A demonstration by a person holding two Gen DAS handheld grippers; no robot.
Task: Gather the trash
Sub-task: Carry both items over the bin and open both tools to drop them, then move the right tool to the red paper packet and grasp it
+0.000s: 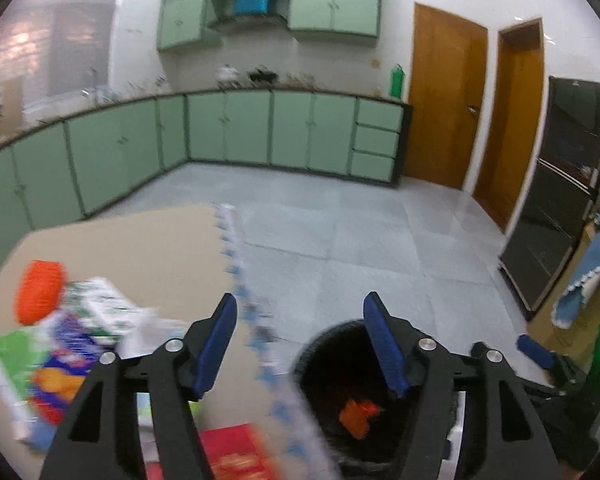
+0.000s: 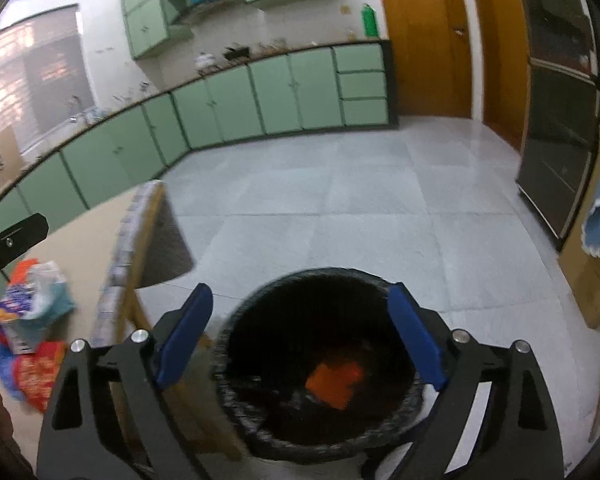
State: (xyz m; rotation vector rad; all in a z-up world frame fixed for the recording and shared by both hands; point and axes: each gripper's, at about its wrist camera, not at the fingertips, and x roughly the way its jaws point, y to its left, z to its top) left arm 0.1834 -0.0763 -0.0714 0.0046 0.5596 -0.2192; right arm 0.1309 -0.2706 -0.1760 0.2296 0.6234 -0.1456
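I have both grippers over the bin (image 2: 320,364) right now, and neither holds anything. The right gripper (image 2: 300,336) hangs straight above the bin's mouth with its jaws spread wide and nothing between the blue pads. The left gripper (image 1: 300,344) sits a little to the side, its jaws also apart and empty; through them I can see the table edge on one side and the bin (image 1: 340,380) on the other.

Inside the black-lined bin there is at least 1 orange wrapper (image 2: 334,384) lying on the bottom, so I judge that part of the collecting is done. I cannot tell whether more lies under it, since the inside is dark.

Plenty is left. On the table (image 1: 132,240) beside the bin I still see a loose heap of wrappers (image 1: 76,336): blue, white and green packets, with an orange mesh thing (image 1: 40,296) just behind them and a red packet (image 1: 236,452) near the table's edge. The right wrist view shows the same pile (image 2: 24,320), well apart from the bin.

My reading is that I am between trips, with most of the litter still to go. The next move would be to swing 1 gripper back over the table for another packet. The crinkly wrappers look light and slippery, so a firm pinch is wise.
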